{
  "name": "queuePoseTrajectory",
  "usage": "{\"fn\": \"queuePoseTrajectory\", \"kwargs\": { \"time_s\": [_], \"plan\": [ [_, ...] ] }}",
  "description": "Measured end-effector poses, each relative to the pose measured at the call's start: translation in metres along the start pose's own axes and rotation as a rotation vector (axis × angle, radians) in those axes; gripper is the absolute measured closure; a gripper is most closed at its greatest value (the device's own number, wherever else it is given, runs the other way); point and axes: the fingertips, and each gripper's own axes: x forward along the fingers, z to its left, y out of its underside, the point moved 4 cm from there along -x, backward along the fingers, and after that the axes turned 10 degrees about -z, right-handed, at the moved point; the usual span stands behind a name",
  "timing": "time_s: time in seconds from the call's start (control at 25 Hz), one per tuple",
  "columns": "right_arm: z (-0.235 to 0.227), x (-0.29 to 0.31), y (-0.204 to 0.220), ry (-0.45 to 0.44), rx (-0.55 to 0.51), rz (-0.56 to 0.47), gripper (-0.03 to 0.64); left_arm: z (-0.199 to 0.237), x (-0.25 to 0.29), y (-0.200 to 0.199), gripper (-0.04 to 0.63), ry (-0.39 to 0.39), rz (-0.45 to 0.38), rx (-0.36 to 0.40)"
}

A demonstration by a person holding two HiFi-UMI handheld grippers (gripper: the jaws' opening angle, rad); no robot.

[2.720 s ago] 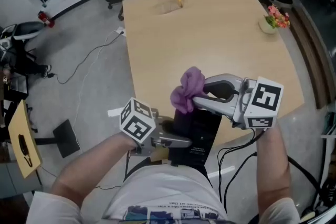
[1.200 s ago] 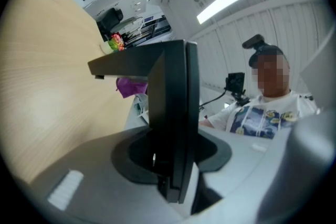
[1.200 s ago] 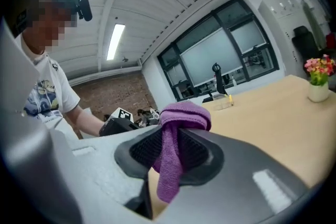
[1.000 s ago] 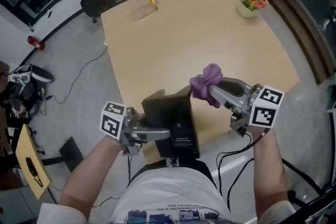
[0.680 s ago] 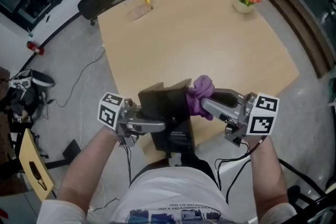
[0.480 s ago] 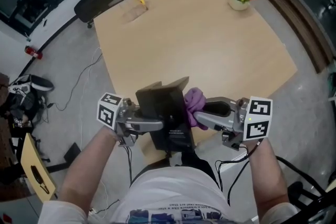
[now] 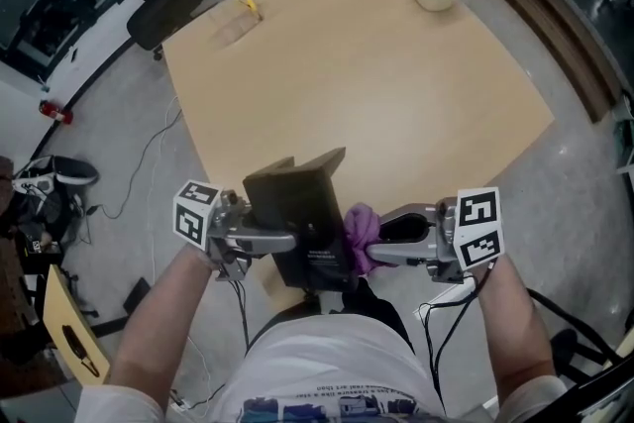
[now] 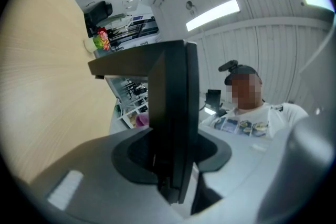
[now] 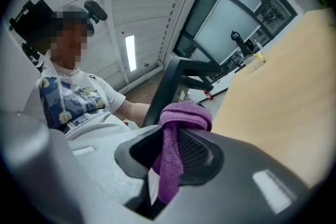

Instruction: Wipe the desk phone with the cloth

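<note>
Head view: left gripper [image 7: 280, 238] clamps desk phone [image 7: 297, 201]; right gripper [image 7: 370, 253] pinches cloth [image 7: 359, 227] just beside it.

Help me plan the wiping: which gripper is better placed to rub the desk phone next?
Right. The right gripper is shut on the purple cloth, which sits right beside the desk phone. The left gripper is busy, clamped on that phone and steadying it.

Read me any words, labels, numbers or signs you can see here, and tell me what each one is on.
Nothing here can be read.
Phone: small white print on its dark casing, too small to read.
Shirt: printed picture with a strip of lettering, blurred.
Marker cubes: black-and-white square patterns, no words.
</note>
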Motion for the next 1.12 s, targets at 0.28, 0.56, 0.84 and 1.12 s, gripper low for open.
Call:
{"fn": "queuePoseTrajectory", "kwargs": {
  "time_s": [0.28,0.56,0.84,1.12],
  "plan": [
    [-0.050,0.003,-0.042,0.111,0.034,-0.218,0.526,-0.002,0.010,0.003,0.416,-0.007,0.019,0.007],
    [-0.055,0.030,-0.038,0.040,0.103,-0.246,0.526,-0.002,0.010,0.005,0.416,-0.033,0.017,0.022],
    [-0.033,0.039,-0.007,-0.054,0.115,-0.131,0.526,-0.003,0.003,0.005,0.416,-0.055,0.002,0.034],
    [-0.022,0.029,0.033,-0.069,0.153,-0.029,0.526,-0.003,-0.001,0.003,0.416,-0.061,-0.003,0.040]
  ]
}}
